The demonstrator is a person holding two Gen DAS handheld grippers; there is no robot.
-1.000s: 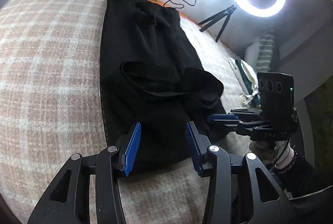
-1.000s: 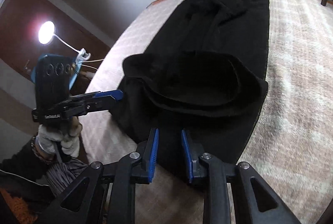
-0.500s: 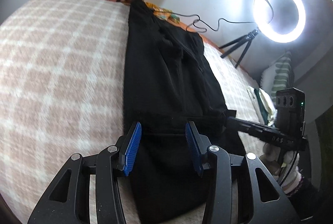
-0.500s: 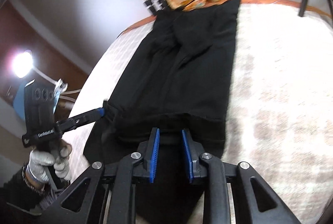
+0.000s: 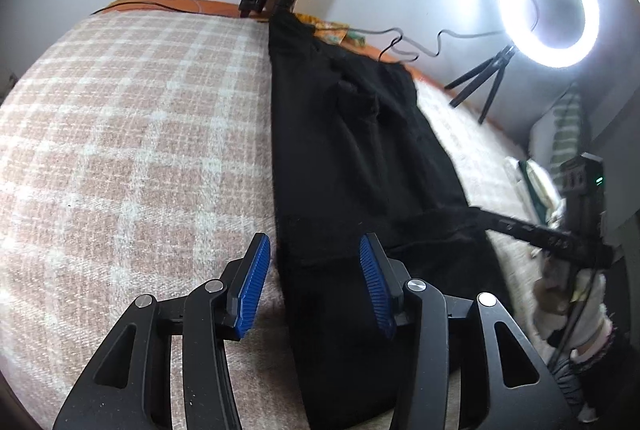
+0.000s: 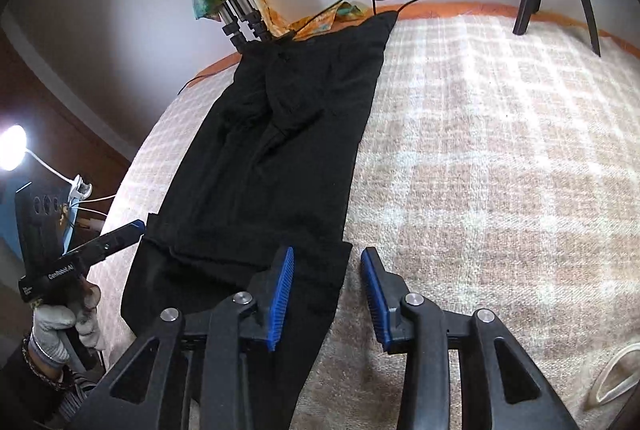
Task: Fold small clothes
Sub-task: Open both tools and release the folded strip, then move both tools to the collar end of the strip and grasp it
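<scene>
Two grippers hang low over the near edge of a bed with a pink and white checked blanket [image 5: 120, 150]. The left gripper [image 5: 316, 290] has its blue jaws spread and opening, and the left edge of the black garment [image 5: 352, 158] lies under the gap, but the pads do not press it. The right gripper [image 6: 326, 294] is opening its jaws too, and they are apart over the garment's right edge and the blanket, pinching nothing. The black garment lies flat in a long strip from the near edge to the far edge of the bed, with its near end folded over on top. At the far edge stands a tripod [image 6: 236, 10] with a bright cloth, and farther right a ring light [image 5: 548, 2] glows.
</scene>
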